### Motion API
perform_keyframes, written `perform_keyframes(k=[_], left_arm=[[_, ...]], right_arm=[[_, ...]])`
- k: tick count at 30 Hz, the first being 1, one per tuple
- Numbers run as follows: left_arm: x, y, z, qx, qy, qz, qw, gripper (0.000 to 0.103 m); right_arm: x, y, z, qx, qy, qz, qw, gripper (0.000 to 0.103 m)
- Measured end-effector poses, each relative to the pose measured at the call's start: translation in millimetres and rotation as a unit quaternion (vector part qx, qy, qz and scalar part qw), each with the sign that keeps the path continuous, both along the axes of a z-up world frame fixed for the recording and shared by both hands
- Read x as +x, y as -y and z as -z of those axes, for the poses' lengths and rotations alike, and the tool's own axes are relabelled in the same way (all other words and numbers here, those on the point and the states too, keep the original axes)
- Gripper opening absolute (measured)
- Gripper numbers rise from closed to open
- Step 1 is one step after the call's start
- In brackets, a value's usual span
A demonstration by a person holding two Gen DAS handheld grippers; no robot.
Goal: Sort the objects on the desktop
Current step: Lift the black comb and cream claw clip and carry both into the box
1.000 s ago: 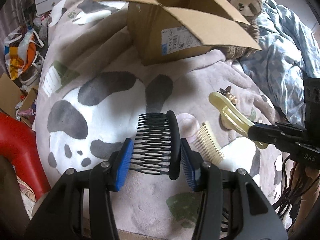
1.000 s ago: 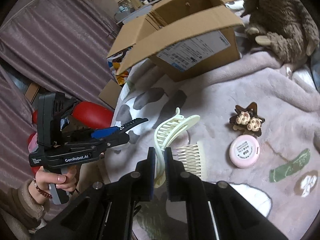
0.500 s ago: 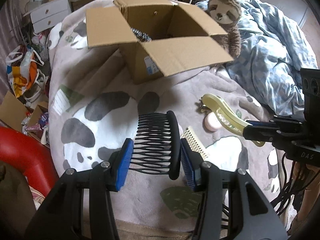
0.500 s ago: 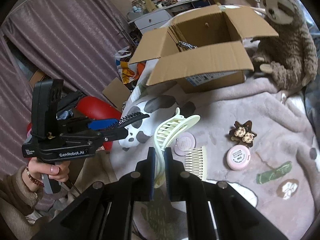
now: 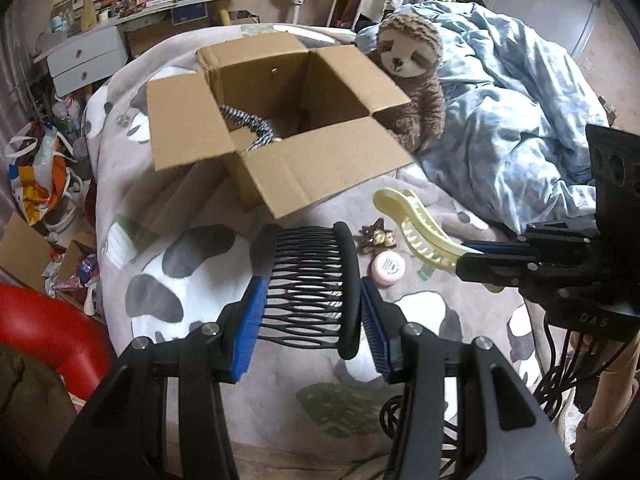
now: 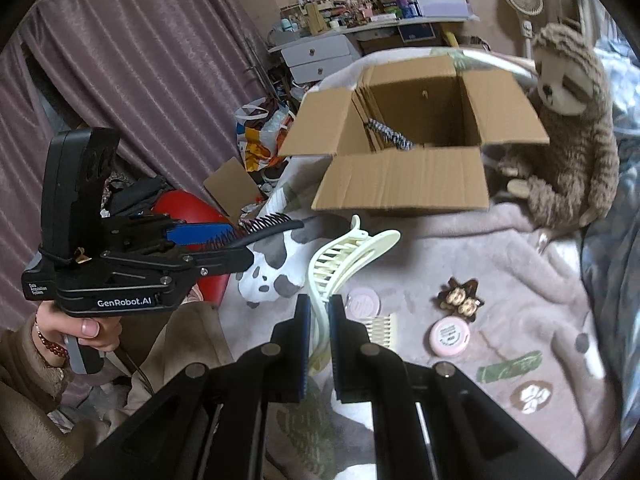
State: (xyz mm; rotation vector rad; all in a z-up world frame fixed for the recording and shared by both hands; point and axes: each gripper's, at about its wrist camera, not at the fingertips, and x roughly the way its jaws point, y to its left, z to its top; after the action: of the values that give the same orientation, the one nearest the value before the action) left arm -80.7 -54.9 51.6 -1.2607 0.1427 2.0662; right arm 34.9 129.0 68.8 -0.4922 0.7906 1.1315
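Observation:
My left gripper (image 5: 312, 304) is shut on a black hair comb (image 5: 316, 284) and holds it in the air above the blanket, short of the open cardboard box (image 5: 280, 168). My right gripper (image 6: 319, 308) is shut on a cream hair claw clip (image 6: 344, 260), also lifted; the clip shows at the right of the left wrist view (image 5: 416, 228). The left gripper with the comb (image 6: 260, 228) shows at the left of the right wrist view. The box (image 6: 404, 184) holds a black-and-white striped item (image 6: 388, 134). On the blanket lie a cream comb (image 6: 382, 330), two pink round tins (image 6: 450, 336) and a brown star hair clip (image 6: 460, 300).
A plush sloth (image 5: 416, 80) leans against the box's right side. A blue duvet (image 5: 520, 120) lies to the right. A red object (image 5: 44, 332) and floor clutter sit off the bed's left edge; a desk with drawers (image 6: 320, 56) stands behind.
Both grippers have risen with their loads, so the box's open top and inside have come into view. The objects on the blanket now look lower and farther.

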Motion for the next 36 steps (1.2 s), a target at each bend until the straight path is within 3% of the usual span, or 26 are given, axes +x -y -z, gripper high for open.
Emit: perform_keyframes(k=[9,18,32,36], left_arm=[[-19.3,-23.9,-18.1,0.010,-0.026,0.003,0.9996,0.045],[-55.8,-47.1,-22.6,0.013,-0.042,-0.016,0.9989,0.045],[-127.7,-74.0,2.7,-0.001,-0.047,-0.057,0.9973,0.045],[-143.7,-82.8,7.3,-0.020,-0.075,-0.064,0.9949,0.045]], right_arm=[[11.8,-15.1,-31.5,0.010,0.041,-0.006,0.999,0.008],[43.5,-42.9,-47.5,0.029,0.054,-0.003,0.998,0.008],[121.0,-93.3,-41.7,0.035,0.010,0.034,0.999,0.008],[136.1,-104.8,-38.5,0.026,0.011,0.043,0.999,0.008]])
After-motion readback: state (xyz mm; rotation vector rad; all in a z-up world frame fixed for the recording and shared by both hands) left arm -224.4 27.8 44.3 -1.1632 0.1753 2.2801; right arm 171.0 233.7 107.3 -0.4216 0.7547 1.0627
